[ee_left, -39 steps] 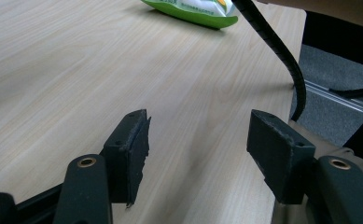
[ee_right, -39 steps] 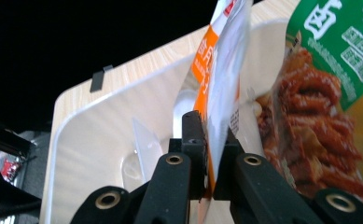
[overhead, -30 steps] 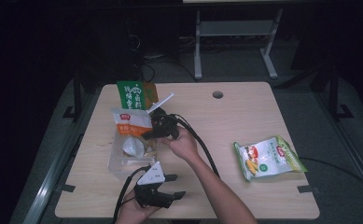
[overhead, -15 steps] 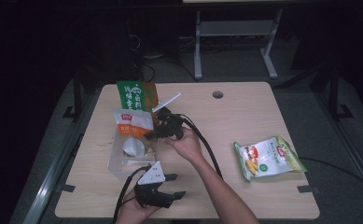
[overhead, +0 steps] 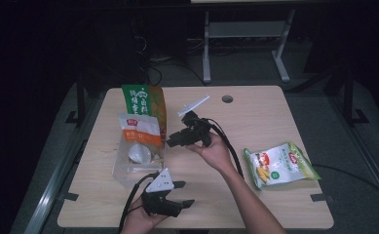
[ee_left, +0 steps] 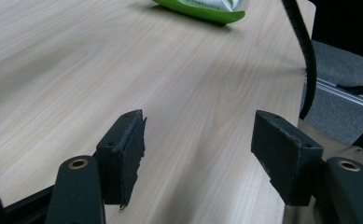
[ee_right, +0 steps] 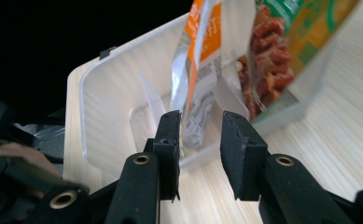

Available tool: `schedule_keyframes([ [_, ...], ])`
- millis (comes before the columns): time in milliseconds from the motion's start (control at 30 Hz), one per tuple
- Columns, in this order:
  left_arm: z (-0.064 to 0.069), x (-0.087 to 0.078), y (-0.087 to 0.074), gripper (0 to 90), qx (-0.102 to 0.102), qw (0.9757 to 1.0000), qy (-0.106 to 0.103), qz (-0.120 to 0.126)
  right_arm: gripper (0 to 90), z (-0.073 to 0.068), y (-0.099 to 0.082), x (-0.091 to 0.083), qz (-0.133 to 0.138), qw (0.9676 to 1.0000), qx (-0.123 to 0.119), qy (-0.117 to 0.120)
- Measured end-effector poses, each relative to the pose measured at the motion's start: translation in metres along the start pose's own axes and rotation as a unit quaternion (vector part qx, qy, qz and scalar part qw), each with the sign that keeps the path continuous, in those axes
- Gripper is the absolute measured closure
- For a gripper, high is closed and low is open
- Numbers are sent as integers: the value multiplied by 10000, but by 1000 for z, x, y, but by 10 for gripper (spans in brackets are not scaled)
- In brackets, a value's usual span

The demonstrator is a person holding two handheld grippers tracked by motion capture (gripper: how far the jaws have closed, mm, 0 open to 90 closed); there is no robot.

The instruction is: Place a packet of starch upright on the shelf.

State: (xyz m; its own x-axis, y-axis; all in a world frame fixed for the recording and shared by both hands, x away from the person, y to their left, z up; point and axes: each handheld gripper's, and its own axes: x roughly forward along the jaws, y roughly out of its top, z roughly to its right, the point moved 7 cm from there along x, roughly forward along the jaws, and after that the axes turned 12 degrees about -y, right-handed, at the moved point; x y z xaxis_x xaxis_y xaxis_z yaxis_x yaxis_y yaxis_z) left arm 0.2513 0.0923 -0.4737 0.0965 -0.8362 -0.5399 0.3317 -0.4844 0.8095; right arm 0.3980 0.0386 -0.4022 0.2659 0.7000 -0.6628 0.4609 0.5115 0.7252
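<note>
A pale wooden table (overhead: 274, 117) carries a clear plastic tray (overhead: 123, 170) at its left side, with a green and orange snack bag (overhead: 145, 105) and a white and orange packet (overhead: 139, 131) leaning in it. A green and white pouch (overhead: 279, 165) lies well apart, at the right. The right gripper (overhead: 173, 141) hangs just beside the tray; its jaws have just been opening and stand part open, empty, the white and orange packet just beyond them. The left gripper (overhead: 184, 194) rests near the front edge, jaws wide, holding nothing.

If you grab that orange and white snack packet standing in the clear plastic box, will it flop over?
Probably. The orange and white snack packet is thin crinkly film, so it likely bends when pinched. It leans inside the clear plastic box, so a nudge may tip it. It looks light and a bit slippery.
</note>
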Motion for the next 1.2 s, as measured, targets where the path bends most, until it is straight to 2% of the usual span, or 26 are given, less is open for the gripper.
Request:
schedule_keyframes([
  [67,-1,0,-1,342,36,10000,25,-60,663,1,-4,-6,-3,10000,-4,-3],
  [233,-2,1,0,342,-3,10000,13,-27,638,10,-17,-24,-6,9998,-26,-194],
  [367,0,2,-1,342,54,10000,15,-72,620,12,-24,-37,106,9998,124,-137],
  [500,1,3,-1,341,74,9999,17,-77,613,16,-34,-48,69,9995,154,-272],
  [533,0,3,-1,342,130,9999,30,-108,613,16,-36,-49,90,9995,136,-288],
  [733,1,5,-1,341,67,9999,-5,-100,599,25,-53,-62,51,9988,269,-396],
  [967,1,5,-1,341,71,10000,-16,-64,585,38,-72,-82,62,9970,473,-613],
  [1200,-1,5,0,341,102,9999,8,-91,570,48,-94,-102,25,9934,775,-840],
])
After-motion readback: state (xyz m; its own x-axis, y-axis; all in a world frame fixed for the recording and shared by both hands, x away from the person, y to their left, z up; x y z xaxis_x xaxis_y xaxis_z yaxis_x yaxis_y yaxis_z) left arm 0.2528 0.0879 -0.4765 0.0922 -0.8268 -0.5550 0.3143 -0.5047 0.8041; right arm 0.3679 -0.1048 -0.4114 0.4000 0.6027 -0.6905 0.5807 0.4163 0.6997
